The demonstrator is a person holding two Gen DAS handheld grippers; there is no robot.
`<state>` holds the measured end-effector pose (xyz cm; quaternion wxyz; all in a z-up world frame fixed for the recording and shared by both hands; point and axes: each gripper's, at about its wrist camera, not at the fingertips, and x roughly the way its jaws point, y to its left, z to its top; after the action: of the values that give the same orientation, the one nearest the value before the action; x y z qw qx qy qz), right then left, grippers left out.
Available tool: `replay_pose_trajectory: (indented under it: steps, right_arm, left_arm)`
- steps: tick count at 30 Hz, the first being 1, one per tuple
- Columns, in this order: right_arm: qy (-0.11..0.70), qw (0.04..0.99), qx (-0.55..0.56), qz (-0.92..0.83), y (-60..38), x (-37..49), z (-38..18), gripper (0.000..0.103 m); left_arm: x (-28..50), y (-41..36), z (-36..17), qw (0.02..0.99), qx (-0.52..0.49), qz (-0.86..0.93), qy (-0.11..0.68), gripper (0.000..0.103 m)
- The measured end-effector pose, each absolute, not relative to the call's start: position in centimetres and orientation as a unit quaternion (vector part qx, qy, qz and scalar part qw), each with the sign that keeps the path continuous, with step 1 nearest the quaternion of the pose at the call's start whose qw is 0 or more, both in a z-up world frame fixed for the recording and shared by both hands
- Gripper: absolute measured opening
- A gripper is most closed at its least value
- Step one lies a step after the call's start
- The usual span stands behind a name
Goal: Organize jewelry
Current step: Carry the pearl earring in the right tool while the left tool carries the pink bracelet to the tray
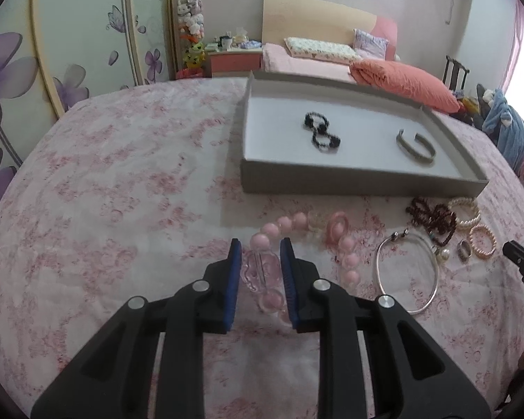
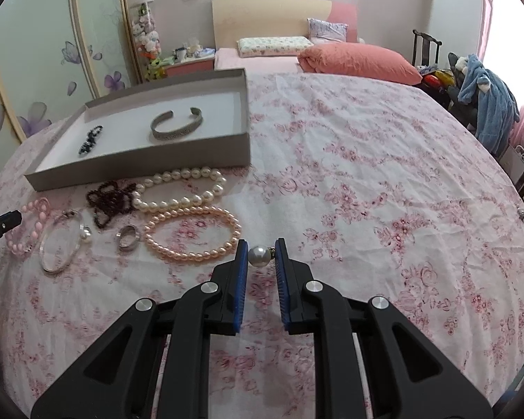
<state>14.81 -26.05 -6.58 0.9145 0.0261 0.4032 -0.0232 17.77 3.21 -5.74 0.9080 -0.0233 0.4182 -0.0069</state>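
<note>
Jewelry lies loose on the pink flowered bedspread (image 2: 384,181) just in front of the grey tray (image 2: 146,166), and two pieces are between tongs now. The left gripper (image 1: 261,251) has its blue ribbed pads on either side of a clear, glassy charm on the pink bead bracelet (image 1: 298,230); whether they already pinch it I cannot tell. The right gripper (image 2: 261,249) appears to clamp a round pearl earring (image 2: 258,255), smooth and glossy with a small dark metal fitting, held clear of the cloth. Both seem to be at the pick-up step; the next move likely calls for lifting gently and carrying each piece over the near wall of the tray without dragging the beads. Just before the tray's near wall lie a white pearl bracelet (image 2: 181,188), a peach pearl bracelet (image 2: 192,232), a tangled dark red bead strand (image 2: 110,202), a flat metal ring (image 2: 127,237) and a thin silver bangle (image 2: 59,248). Inside the tray, on its pale floor, rest a black bead strand (image 1: 321,132) twisted into a figure eight and a dull grey open cuff (image 2: 176,125).
</note>
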Motion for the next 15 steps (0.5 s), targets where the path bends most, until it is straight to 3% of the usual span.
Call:
replay_pose_trajectory:
  steps: [15]
  right_arm:
    - [0.318,0.946,0.043,0.045,-22.2,12.7,-1.1,0.017]
  left_arm:
    - [14.6,3.4,-0.3,0.938,-0.045,-0.03,0.343,0.023]
